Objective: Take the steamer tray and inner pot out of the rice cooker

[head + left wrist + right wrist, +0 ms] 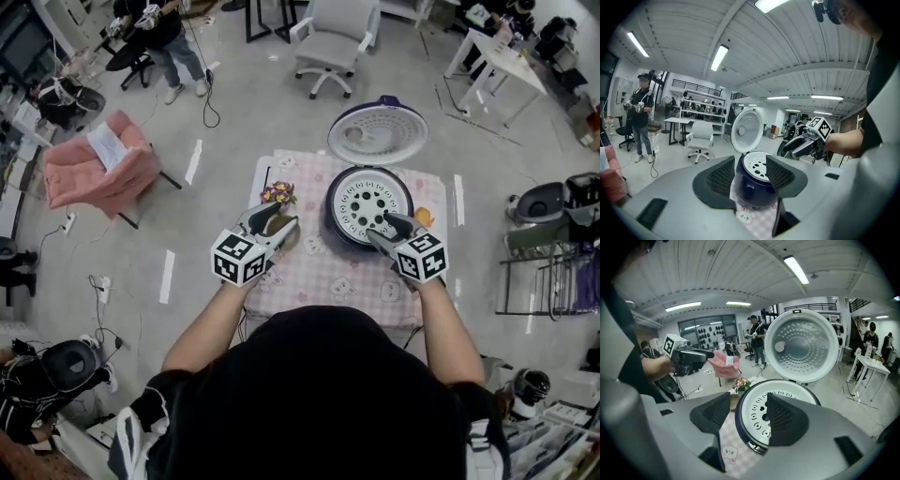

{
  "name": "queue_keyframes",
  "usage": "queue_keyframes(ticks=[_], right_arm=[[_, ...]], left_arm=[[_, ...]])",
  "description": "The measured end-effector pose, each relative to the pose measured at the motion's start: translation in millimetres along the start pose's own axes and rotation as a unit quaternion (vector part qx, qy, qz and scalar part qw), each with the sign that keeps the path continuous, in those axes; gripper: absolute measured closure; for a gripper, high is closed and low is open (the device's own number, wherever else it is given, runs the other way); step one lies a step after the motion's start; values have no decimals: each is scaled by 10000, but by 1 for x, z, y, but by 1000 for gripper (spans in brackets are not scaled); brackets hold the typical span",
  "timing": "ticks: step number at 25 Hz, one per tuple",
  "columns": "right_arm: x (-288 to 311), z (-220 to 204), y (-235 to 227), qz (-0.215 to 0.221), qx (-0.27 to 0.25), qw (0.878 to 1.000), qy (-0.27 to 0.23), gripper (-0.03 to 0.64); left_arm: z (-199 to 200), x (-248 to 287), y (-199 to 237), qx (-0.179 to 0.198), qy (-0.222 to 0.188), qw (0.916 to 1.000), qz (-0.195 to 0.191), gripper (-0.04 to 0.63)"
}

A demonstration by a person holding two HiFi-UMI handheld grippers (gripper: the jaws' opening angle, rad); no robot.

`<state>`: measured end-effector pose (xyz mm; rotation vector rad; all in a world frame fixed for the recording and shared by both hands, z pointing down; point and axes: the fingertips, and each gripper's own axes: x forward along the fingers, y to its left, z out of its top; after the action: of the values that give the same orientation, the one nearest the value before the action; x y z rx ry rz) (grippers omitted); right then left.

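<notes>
A dark blue rice cooker [332, 223] stands on the pink checked tablecloth [319, 274], its white lid [377, 132] swung open toward the far side. A white steamer tray [367, 203] with round holes fills the cooker's mouth and hides the inner pot below. My right gripper [382, 228] is open at the cooker's near right rim, and in the right gripper view the tray [757, 411] lies between and just beyond its jaws. My left gripper [278, 221] is open left of the cooker with nothing in it; the cooker [752, 190] sits ahead of its jaws.
A small pot of flowers [278, 195] stands on the table next to the left gripper. A small orange thing [424, 217] lies right of the cooker. Round the table are a pink chair [98, 164], an office chair [333, 42], a white table [502, 56] and a standing person [164, 37].
</notes>
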<state>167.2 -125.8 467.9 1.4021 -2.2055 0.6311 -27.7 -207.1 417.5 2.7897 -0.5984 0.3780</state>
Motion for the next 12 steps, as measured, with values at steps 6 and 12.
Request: queue_keyframes(ticks=[6, 12], right_arm=[[31, -23, 12, 692, -415, 9923, 939, 360], [56, -53, 24, 1210, -838, 9722, 1821, 357]], left_arm=[[-11, 10, 2, -222, 33, 9997, 110, 376], [-26, 16, 4, -514, 90, 9985, 164, 376]])
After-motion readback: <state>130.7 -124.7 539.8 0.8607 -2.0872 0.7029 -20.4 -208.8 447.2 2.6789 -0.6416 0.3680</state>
